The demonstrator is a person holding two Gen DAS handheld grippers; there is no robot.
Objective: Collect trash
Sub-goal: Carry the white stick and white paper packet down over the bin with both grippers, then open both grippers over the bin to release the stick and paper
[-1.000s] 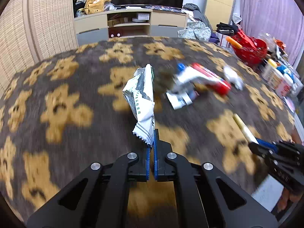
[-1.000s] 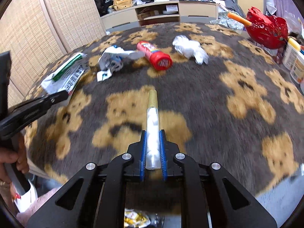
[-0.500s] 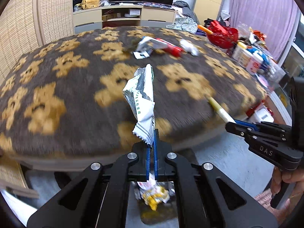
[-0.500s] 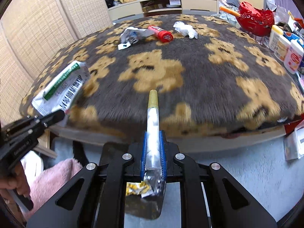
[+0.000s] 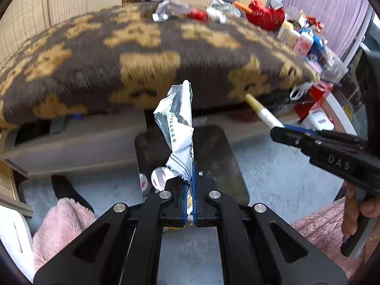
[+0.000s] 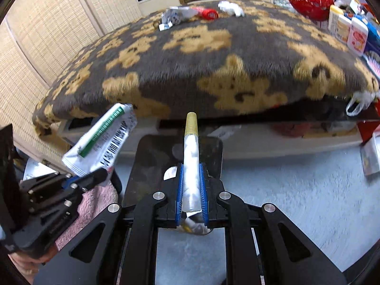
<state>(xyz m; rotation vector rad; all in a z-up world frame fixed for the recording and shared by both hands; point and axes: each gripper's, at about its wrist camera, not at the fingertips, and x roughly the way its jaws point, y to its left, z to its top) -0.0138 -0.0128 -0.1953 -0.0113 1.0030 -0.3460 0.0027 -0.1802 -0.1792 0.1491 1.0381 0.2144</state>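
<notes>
My left gripper (image 5: pixel 189 175) is shut on a crumpled white-and-green wrapper (image 5: pixel 177 121), held upright over a dark trash bin (image 5: pixel 213 156) on the floor. The wrapper also shows in the right wrist view (image 6: pixel 102 140), with the left gripper (image 6: pixel 95 178) below it. My right gripper (image 6: pixel 191 180) is shut on a clear tube with a gold cap (image 6: pixel 191 147), above the same bin (image 6: pixel 152 156). The tube (image 5: pixel 261 114) and right gripper (image 5: pixel 282 130) show at right in the left wrist view. Some trash lies inside the bin.
A bed with a brown bear-pattern blanket (image 6: pixel 213 54) stands behind the bin. On its far side lie a crumpled wrapper (image 6: pixel 173 15), a red tube (image 6: pixel 206 13) and a white wad (image 6: pixel 230 8). Bottles (image 6: pixel 349 28) stand at right. Pink slippers (image 5: pixel 64 220) sit on grey carpet.
Both grippers have pulled back from above the bed and dropped lower, carrying the wrapper and the tube; they now hang over the bin in front of the bed edge.
</notes>
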